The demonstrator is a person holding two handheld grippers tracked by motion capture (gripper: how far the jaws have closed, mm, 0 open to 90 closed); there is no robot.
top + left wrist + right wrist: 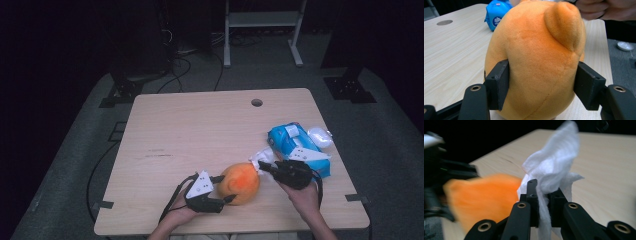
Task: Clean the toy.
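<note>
I see a pale wooden table (200, 130) with a round cable hole (257, 102) toward twelve o'clock. At four o'clock lies a blue wipes pack (295, 145) (a white rounded object (320, 136) sits just beside it). At six o'clock the orange plush toy (241, 182) rests on the wood.

Left tool (223, 189) low over the near desk (200, 120) edge, pointing right, jaws part-way apart and pressed against both flanks of the orange plush (241, 182). Left hand (181, 212) behind it, forearm entering from the near edge. Right tool (261, 166) just right of the plush, pointing left at it, jaws clamped tight on a white wipe (554, 167). Right hand (303, 196) wrapped round its body.
</note>
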